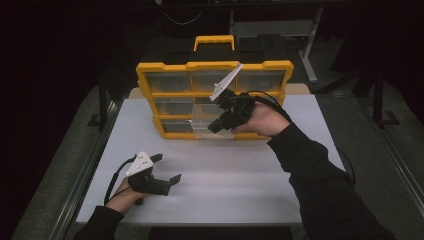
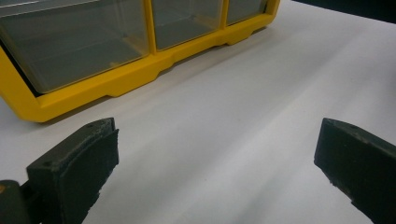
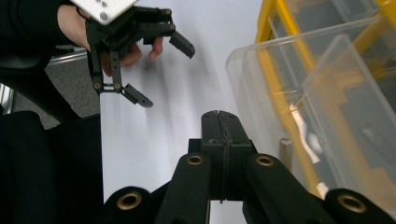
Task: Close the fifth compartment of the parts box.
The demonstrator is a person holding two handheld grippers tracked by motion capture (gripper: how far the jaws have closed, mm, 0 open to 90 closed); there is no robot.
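The left gripper (image 1: 167, 169) rests near the white table's (image 1: 240, 185) front, jaws apart and empty. The right gripper (image 1: 214, 128), jaws pressed together on nothing, sits just beside a pulled-out clear plastic drawer (image 3: 327, 102) of the yellow-framed organiser (image 1: 165, 70).

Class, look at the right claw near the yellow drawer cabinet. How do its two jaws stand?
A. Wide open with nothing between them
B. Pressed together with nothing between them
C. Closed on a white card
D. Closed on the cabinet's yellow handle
B: in the right gripper view the right claw shows its two black jaws pressed flat together, empty, beside a clear drawer pulled out of the yellow cabinet.
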